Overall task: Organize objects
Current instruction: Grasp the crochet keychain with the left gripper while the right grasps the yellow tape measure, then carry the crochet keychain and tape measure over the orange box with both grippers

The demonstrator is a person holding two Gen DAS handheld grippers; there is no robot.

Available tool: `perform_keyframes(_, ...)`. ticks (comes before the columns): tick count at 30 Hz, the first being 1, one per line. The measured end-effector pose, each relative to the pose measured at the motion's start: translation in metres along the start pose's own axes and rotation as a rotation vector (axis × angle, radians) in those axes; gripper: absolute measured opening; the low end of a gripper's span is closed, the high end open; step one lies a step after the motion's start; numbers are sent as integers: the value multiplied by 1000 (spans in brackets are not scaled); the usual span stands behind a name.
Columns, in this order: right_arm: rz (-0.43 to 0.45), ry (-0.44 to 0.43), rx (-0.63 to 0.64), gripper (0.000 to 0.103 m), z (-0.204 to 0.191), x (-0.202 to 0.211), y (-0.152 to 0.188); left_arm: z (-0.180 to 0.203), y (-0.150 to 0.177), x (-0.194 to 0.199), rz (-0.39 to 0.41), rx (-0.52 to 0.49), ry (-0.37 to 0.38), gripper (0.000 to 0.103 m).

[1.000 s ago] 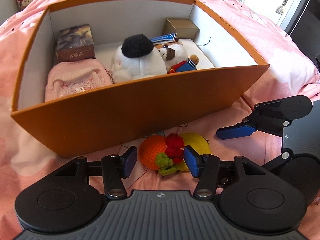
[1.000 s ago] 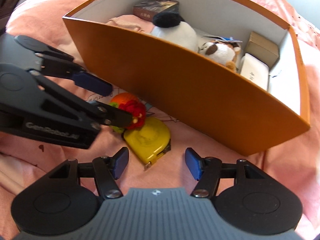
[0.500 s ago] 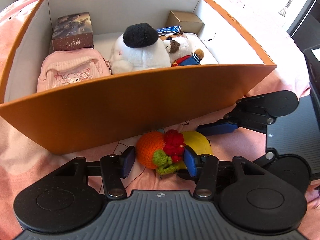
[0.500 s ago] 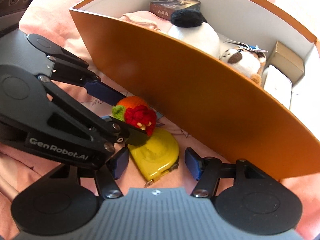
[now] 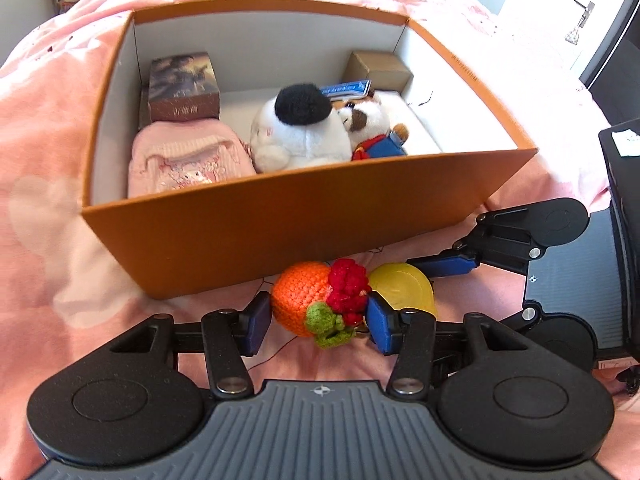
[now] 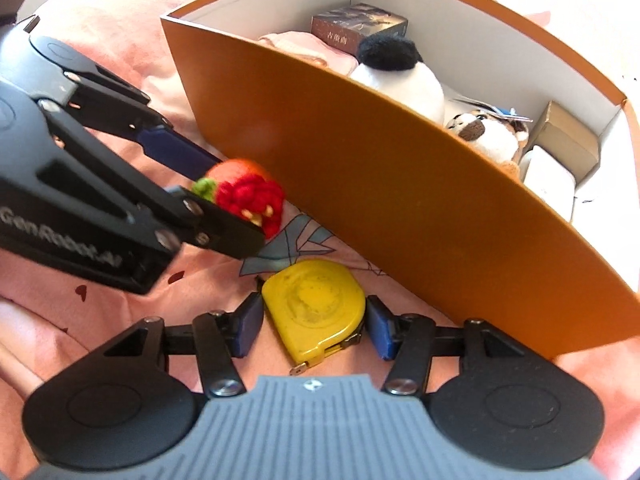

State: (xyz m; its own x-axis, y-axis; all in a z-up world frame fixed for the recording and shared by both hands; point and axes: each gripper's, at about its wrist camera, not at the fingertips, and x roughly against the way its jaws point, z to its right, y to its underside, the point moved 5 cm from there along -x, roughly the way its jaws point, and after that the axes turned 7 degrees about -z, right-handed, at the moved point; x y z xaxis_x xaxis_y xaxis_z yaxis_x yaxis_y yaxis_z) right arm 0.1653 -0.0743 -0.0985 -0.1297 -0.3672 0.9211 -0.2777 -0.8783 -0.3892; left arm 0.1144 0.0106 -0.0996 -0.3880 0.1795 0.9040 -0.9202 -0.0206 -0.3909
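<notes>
Left gripper (image 5: 316, 316), held low before the orange box (image 5: 280, 224), clamps the crochet toy (image 5: 308, 300) between both pads, clear of the pink bedding (image 5: 48, 184). Right gripper (image 6: 314, 320) reaches in beside it; its pads bracket the yellow tape measure (image 6: 316, 308), touching or nearly so, contact uncertain. Only the right view shows the tape measure whole, lying on the bedding; the left view shows the plush toys (image 5: 300, 136) inside the box.

A pink bedspread (image 5: 48, 128) covers the bed, a white door (image 5: 560, 12) behind.
</notes>
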Motion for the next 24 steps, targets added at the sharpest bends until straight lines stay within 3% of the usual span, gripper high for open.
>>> perform_keyframes(12,105,10,-42,57,-6,73,-8,20,-13,52,105,-36,64,58)
perform_keyframes(18,189,36,-40,57,-12,119,1,25,-32,73,175,-47,40,58)
perform_keyframes(24,269,70,-44,57,7,146,-24,20,-57,84,223,-67,10,58)
